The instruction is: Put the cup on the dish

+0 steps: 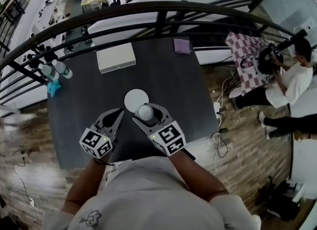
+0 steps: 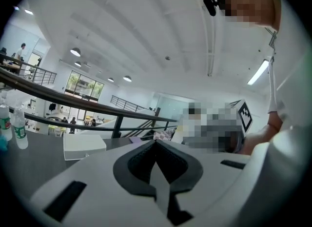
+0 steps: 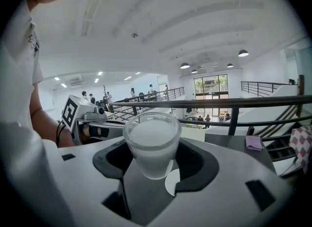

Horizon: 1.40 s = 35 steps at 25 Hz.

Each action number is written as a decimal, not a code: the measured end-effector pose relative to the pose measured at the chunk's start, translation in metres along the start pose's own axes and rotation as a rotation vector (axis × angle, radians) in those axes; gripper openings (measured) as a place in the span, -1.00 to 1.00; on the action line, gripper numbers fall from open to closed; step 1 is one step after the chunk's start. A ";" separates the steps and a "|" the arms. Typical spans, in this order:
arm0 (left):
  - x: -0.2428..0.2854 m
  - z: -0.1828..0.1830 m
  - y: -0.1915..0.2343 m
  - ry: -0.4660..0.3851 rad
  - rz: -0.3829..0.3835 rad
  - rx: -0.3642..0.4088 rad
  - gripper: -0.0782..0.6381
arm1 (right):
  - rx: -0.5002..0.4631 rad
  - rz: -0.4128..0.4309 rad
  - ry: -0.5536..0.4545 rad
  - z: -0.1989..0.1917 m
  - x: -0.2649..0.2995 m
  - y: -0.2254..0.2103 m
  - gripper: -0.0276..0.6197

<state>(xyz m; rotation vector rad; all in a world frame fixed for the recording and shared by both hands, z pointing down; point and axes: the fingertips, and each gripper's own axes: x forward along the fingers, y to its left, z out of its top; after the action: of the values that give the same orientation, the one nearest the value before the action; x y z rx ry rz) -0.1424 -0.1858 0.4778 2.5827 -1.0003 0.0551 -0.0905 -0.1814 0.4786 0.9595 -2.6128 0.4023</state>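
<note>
A round white dish (image 1: 134, 98) lies mid-table on the dark tabletop (image 1: 163, 80). Just at its near edge, a frosted white cup (image 1: 145, 112) is held upright in my right gripper (image 1: 145, 113), which is shut on it. In the right gripper view the cup (image 3: 152, 144) fills the space between the jaws, and a sliver of the dish (image 3: 171, 182) shows below it. My left gripper (image 1: 118, 114) hovers to the left of the cup, apart from it. In the left gripper view its jaws (image 2: 156, 144) meet with nothing between them.
A white box (image 1: 115, 57) and a purple cloth (image 1: 182, 45) lie at the table's far side. Two water bottles (image 1: 55, 69) and a blue cloth (image 1: 53, 88) stand at the left edge. A black railing (image 1: 158, 14) runs behind. A seated person (image 1: 292, 83) and cables (image 1: 220, 125) are on the right.
</note>
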 end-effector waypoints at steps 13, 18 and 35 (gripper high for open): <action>0.052 -0.039 0.056 0.061 0.080 -0.021 -0.76 | -0.051 0.080 0.116 -0.048 0.065 -0.047 -0.09; 0.070 -0.063 0.089 0.081 0.126 -0.010 -0.76 | -0.101 0.101 0.131 -0.071 0.098 -0.063 -0.09; 0.123 -0.177 0.151 0.162 0.159 -0.104 -0.76 | -0.149 0.119 0.250 -0.193 0.186 -0.120 -0.09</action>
<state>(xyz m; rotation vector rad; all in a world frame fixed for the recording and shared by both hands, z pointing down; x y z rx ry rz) -0.1327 -0.3053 0.7118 2.3591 -1.1141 0.2432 -0.1054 -0.3041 0.7453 0.6619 -2.4384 0.3283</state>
